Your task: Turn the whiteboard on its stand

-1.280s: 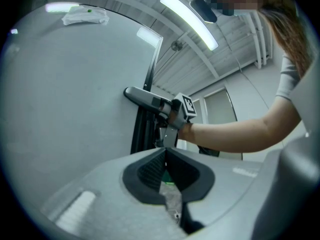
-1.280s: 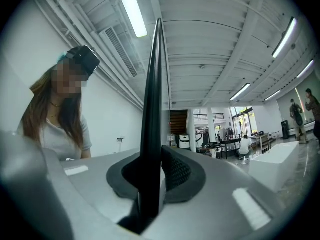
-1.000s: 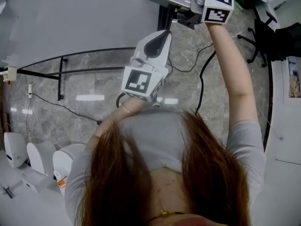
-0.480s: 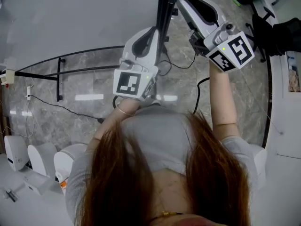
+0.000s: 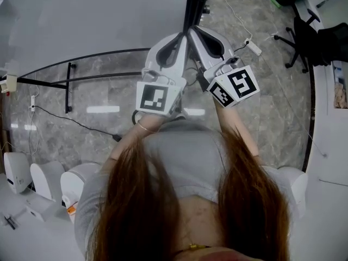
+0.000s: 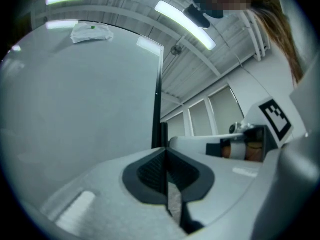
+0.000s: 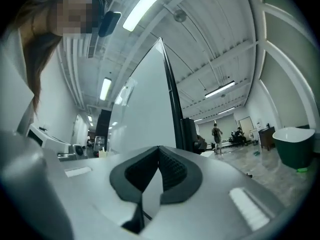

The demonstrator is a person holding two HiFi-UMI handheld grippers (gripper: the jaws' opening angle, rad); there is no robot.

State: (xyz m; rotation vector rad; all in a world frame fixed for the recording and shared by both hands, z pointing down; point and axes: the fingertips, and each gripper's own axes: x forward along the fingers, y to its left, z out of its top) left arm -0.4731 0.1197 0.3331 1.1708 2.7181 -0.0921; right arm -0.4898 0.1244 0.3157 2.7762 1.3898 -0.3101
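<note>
White board (image 5: 92,20) stood upright on its stand (image 5: 68,86), black side edge toward me. My left gripper (image 6: 165,153) and right gripper (image 7: 159,150) sat just beside that edge, jaws together on nothing, the right just closed.

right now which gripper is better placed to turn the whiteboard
Left, narrowly. The left gripper, shut, lines up squarely on the edge of the whiteboard; the right gripper, just closed on nothing, faces it at a slant.

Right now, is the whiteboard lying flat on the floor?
No, the whiteboard stands upright in the right gripper view, with its dark side edge running steeply upward.
</note>
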